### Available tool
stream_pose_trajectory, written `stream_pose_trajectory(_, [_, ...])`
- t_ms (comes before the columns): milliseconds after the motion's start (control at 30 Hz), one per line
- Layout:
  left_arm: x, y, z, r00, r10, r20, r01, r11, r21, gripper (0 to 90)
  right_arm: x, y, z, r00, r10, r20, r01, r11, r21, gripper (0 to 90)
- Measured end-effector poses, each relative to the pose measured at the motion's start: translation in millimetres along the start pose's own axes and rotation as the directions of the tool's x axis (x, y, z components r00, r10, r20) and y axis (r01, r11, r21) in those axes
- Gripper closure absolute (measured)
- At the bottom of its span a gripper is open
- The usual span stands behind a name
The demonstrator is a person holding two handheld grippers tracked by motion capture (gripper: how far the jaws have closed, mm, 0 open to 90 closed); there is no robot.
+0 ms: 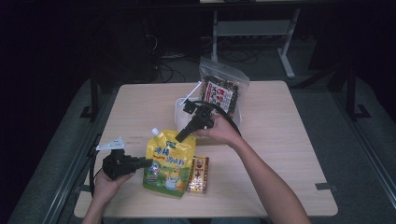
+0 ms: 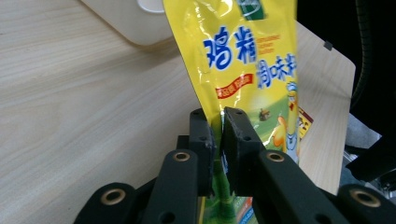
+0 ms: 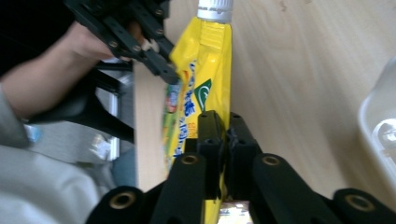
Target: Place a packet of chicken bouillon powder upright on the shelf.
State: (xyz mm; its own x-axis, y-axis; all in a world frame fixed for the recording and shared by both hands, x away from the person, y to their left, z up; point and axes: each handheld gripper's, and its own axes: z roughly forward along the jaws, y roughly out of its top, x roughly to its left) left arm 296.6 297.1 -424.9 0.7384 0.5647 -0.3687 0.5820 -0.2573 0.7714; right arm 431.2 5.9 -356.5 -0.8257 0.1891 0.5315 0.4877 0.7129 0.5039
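A yellow spouted pouch (image 1: pixel 168 161) with blue print and a white cap (image 1: pixel 155 132) stands tilted near the front of the wooden table (image 1: pixel 280 140). My left gripper (image 1: pixel 142 163) is shut on the pouch's lower left edge. In the left gripper view the jaws (image 2: pixel 218 135) pinch the yellow film (image 2: pixel 247 56) between them. My right gripper (image 1: pixel 180 136) comes down from the upper right and is shut on the pouch's top right edge. In the right gripper view the jaws (image 3: pixel 227 135) clamp the pouch (image 3: pixel 205 60) below its cap (image 3: pixel 215 9), with the left gripper (image 3: pixel 169 77) on the far edge.
A white plastic tub (image 1: pixel 179 112) sits behind the pouch at mid-table. A clear zip bag of dark snacks (image 1: pixel 222 91) leans at its back. A small red and gold packet (image 1: pixel 198 175) lies against the pouch's right side. Bare tabletop spreads left and right.
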Motion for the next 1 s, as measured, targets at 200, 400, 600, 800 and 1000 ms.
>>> stream_pose_trajectory(200, [-2.4,1.2,3.8,0.9996,0.014,-0.025,-0.013,0.9996,0.027,74.4,8.1,-1.8,-3.3,0.9999,0.002,-0.014,-0.002,1.0,0.018,89.5])
stream_pose_trajectory(400, [0.3,1.2,-4.0,0.9998,-0.003,-0.019,0.003,1.0,-0.008,64.4,19.2,-3.2,-7.3,0.9979,0.034,-0.056,-0.035,0.999,-0.004,89.8])
stream_pose_trajectory(600, [3.6,-0.3,-13.4,0.9992,-0.021,-0.035,0.02,0.9992,-0.034,55.7,31.9,-7.0,-9.6,0.9951,0.052,-0.084,-0.056,0.998,-0.039,89.8])
stream_pose_trajectory(800, [8.1,-3.6,-18.1,0.9962,-0.04,-0.077,0.037,0.9985,-0.039,50.8,43.4,-10.8,-13.2,0.9934,0.039,-0.108,-0.049,0.994,-0.093,89.8])
stream_pose_trajectory(1000, [9.9,-5.1,-17.0,0.9939,-0.045,-0.101,0.042,0.9987,-0.027,47.2,55.0,-10.9,-21.5,0.9935,0.038,-0.107,-0.054,0.987,-0.153,89.8])
